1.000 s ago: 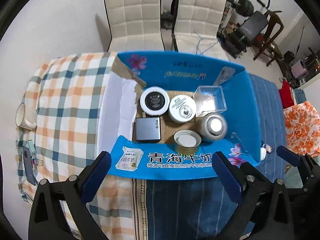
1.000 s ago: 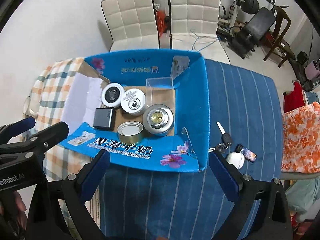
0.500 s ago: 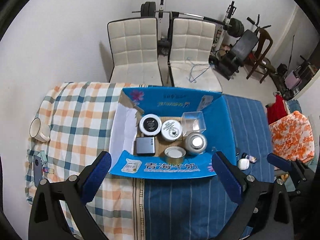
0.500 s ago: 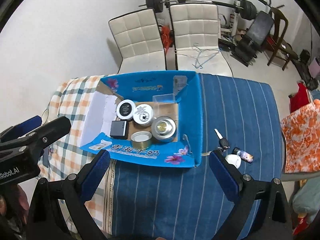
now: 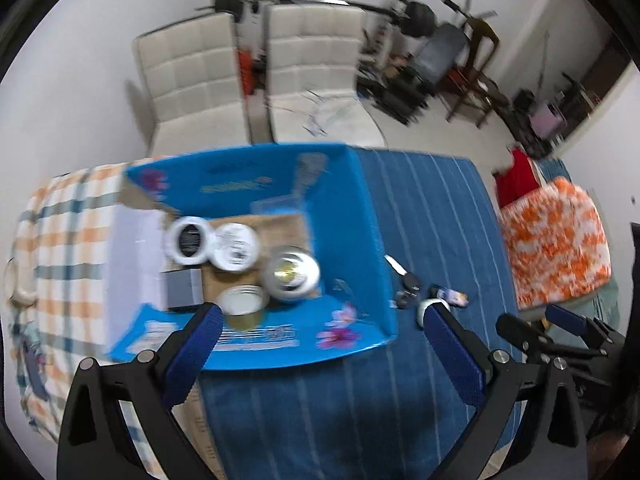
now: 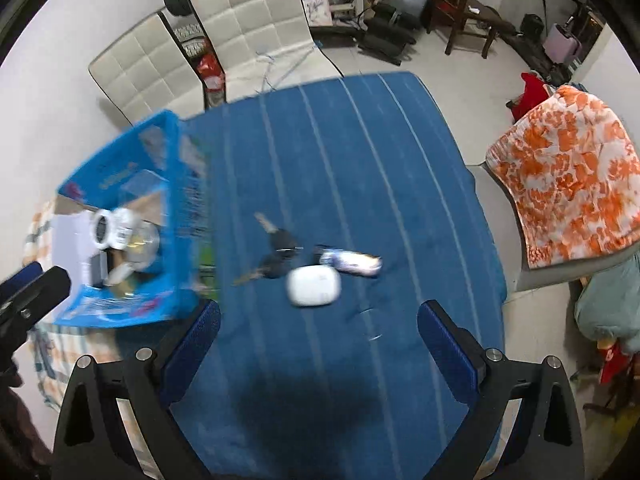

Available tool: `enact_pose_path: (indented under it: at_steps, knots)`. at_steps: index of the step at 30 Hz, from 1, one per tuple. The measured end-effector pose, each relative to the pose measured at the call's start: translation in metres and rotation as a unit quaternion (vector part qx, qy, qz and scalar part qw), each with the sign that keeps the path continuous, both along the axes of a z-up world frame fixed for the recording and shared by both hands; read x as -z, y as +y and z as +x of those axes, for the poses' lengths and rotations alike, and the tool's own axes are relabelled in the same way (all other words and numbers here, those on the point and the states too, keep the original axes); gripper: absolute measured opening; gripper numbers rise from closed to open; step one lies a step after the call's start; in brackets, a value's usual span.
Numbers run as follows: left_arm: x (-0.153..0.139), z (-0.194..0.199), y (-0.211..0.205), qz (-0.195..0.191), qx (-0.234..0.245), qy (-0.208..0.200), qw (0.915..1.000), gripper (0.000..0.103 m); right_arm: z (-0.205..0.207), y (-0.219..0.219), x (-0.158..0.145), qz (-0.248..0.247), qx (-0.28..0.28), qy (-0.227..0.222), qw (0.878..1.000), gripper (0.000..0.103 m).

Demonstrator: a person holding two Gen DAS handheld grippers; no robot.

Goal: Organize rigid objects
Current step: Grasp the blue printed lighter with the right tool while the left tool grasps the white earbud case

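Note:
A blue cardboard box (image 5: 352,216) sits on the table and holds several jars and tins, among them a silver tin (image 5: 291,274), a white jar (image 5: 236,247) and a dark grey block (image 5: 183,290). On the blue striped cloth (image 6: 360,168) right of the box (image 6: 188,216) lie a white oval case (image 6: 313,285), a key bunch (image 6: 280,256) and a small printed tube (image 6: 352,261). My left gripper (image 5: 320,344) is open and empty, above the box's near flap. My right gripper (image 6: 318,340) is open and empty, above the cloth just short of the white case.
A plaid cloth (image 5: 60,216) covers the table's left part, with a cup (image 5: 14,284) at its edge. Two white chairs (image 5: 248,80) stand behind the table. An orange floral cloth (image 6: 568,172) lies to the right. Gym gear fills the back.
Both grippers have swung to the right. The right wrist view now centres on the key bunch, white case and tube; the box has slid to its left edge. Both views are motion-blurred.

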State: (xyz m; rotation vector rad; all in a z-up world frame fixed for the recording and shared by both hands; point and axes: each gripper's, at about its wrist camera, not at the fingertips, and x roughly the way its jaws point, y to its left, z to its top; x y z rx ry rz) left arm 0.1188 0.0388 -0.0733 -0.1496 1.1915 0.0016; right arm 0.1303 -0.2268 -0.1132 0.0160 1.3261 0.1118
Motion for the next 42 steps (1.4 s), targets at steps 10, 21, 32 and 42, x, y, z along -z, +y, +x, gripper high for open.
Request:
enact_pose_path:
  at_steps: [10, 21, 32, 42]
  knots:
    - [0.065, 0.051, -0.096, 0.029, 0.069, 0.054, 0.9958, 0.103, 0.057, 0.000, 0.123, -0.097, -0.153, 0.061, 0.982, 0.081]
    - [0.097, 0.067, -0.118, 0.047, 0.047, 0.088, 0.9939, 0.103, 0.074, 0.004, 0.161, -0.079, -0.178, 0.075, 0.978, 0.027]
    - [0.117, 0.054, -0.173, 0.022, 0.077, 0.106, 0.9911, 0.103, 0.014, -0.097, 0.157, -0.015, 0.010, 0.104, 0.994, 0.027]
    - [0.182, 0.067, -0.197, 0.019, 0.061, 0.152, 0.9864, 0.103, -0.002, -0.122, 0.158, 0.010, 0.052, 0.087, 0.995, 0.027]
